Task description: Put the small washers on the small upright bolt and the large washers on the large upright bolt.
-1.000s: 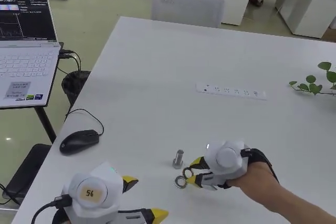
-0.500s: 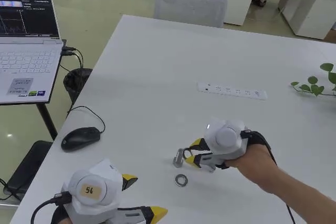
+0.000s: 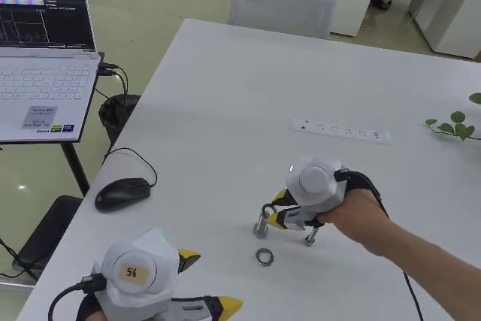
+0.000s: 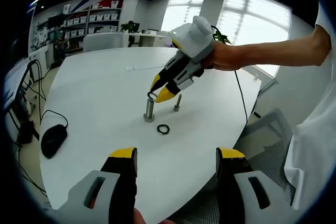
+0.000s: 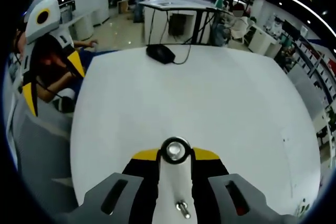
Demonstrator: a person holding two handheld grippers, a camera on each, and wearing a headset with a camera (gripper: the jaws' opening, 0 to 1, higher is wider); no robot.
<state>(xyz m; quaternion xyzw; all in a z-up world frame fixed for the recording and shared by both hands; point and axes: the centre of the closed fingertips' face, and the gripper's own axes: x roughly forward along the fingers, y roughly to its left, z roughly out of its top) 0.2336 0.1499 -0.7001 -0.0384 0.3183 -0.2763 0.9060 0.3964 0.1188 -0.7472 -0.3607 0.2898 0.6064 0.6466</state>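
White right gripper (image 3: 272, 214) with yellow jaw tips, a silver washer (image 5: 175, 150) between them; silver bolt (image 4: 149, 109) just beneath; white table (image 3: 225, 110); black mouse (image 3: 122, 192) beyond; left gripper (image 4: 177, 156) white, yellow-tipped

washer (image 4: 151, 96) over upright lg bolt (image 4: 149, 112)

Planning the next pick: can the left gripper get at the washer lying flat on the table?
Probably yes. The left gripper is open, and the loose washer lies ahead of it with bare table between. The right gripper works at the large bolt beyond, which may crowd it.
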